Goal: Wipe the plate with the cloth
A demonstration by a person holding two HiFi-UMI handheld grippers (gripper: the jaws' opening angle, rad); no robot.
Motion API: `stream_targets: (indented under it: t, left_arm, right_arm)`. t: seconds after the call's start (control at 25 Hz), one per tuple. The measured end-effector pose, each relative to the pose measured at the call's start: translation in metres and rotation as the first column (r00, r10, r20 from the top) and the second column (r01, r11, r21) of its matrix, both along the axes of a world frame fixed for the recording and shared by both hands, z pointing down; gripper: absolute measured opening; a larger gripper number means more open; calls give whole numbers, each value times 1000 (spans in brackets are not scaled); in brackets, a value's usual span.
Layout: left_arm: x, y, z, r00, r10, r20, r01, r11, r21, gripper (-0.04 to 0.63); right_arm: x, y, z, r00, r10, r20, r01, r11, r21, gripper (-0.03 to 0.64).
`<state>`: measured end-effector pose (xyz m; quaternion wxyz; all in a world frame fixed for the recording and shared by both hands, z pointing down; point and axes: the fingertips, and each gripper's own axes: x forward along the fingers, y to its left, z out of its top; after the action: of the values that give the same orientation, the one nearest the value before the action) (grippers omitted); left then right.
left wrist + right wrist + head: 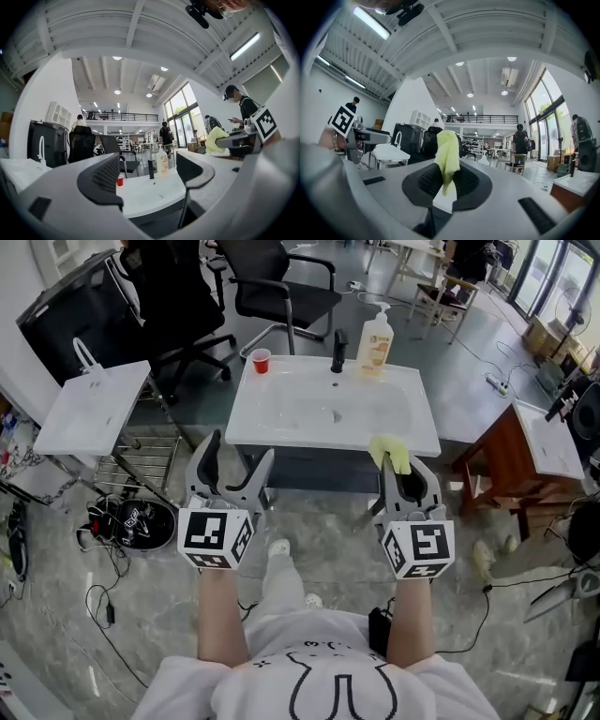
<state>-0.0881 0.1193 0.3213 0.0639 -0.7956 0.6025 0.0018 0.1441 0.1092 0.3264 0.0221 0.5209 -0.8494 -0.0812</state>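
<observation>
My right gripper (399,468) is shut on a yellow cloth (387,452), held just in front of the near edge of the white sink counter (281,432). In the right gripper view the cloth (447,157) sticks up from between the closed jaws (446,183). My left gripper (239,459) hangs open with nothing in it, level with the right one before the counter's left part; its jaws (147,177) stand wide apart. No plate shows in any view.
On the counter stand a black faucet (338,351), a soap bottle (375,341) and a red cup (261,360). A white side table (94,409) is at the left, a wooden table (511,451) at the right, office chairs (281,292) behind. Cables and a round black device (141,521) lie on the floor.
</observation>
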Motion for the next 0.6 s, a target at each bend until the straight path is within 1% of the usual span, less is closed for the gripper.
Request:
stream_targets:
  t: [0.16, 0.36, 0.6]
  left_arm:
    - [1, -27, 3, 1000, -2, 22, 2, 1000, -10, 370]
    - [2, -72, 6, 1000, 25, 13, -24, 999, -26, 370]
    - [-12, -138, 14, 999, 33, -15, -34, 998, -54, 370]
  right_arm:
    - [3, -22, 5, 1000, 16, -6, -17, 1000, -13, 48]
    - [6, -61, 4, 999, 48, 8, -48, 999, -13, 48]
    - [-6, -122, 13, 998, 63, -4, -63, 997, -39, 48]
